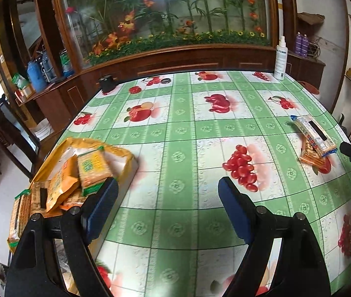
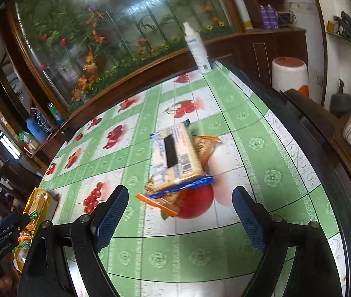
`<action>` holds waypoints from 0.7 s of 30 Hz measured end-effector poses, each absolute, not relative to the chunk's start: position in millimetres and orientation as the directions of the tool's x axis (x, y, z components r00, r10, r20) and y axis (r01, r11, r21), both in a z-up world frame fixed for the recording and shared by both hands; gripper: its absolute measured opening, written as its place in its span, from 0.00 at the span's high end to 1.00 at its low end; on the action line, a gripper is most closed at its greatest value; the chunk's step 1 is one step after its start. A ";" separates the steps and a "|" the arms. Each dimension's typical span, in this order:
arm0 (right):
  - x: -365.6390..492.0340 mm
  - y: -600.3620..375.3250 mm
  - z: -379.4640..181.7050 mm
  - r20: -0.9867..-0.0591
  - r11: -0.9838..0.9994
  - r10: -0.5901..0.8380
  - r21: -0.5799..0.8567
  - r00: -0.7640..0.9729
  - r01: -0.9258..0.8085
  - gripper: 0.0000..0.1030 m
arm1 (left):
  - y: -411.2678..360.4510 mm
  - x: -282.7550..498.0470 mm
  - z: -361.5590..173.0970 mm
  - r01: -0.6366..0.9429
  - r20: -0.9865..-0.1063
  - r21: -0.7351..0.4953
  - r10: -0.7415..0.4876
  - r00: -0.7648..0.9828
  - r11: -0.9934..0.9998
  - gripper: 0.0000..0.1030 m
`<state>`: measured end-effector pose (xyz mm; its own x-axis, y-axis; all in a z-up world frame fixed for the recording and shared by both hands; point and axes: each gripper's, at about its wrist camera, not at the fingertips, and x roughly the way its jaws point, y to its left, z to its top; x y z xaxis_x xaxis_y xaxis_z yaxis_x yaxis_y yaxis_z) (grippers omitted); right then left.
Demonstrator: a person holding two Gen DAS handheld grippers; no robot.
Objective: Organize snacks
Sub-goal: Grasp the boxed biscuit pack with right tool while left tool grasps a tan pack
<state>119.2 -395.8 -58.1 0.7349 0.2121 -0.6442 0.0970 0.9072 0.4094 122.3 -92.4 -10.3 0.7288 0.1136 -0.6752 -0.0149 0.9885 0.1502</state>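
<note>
A yellow box (image 1: 130,163) at the table's left edge holds several orange and green cracker packets (image 1: 93,168). My left gripper (image 1: 168,198) is open and empty, just right of the box. A blue-edged cracker packet (image 2: 175,153) lies on top of an orange-edged packet (image 2: 163,204) near the table's right side; both also show in the left wrist view (image 1: 315,136). My right gripper (image 2: 180,210) is open and empty, hovering just in front of these two packets. The yellow box also shows in the right wrist view (image 2: 36,200).
The table (image 1: 187,123) has a green checked fruit-print cloth. A white spray bottle (image 1: 280,59) stands at its far right corner and a small black object (image 1: 106,83) at the far left. A wooden cabinet with artificial flowers (image 1: 165,12) stands behind.
</note>
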 end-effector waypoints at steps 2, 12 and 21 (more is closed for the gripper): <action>122.5 -397.6 -62.4 -0.651 0.908 0.220 0.409 0.727 0.092 0.14 | -98.4 124.9 -11.1 -0.007 -0.677 0.152 0.110 0.727 0.988 0.19; 137.0 -391.4 -71.1 -0.668 0.911 0.236 0.404 0.706 0.078 0.14 | -114.7 133.7 -15.4 0.017 -0.677 0.153 0.093 0.730 0.988 0.19; 148.2 -387.3 -73.1 -0.677 0.918 0.242 0.392 0.695 0.063 0.14 | -117.5 140.3 -12.3 0.020 -0.656 0.128 0.070 0.751 0.992 0.19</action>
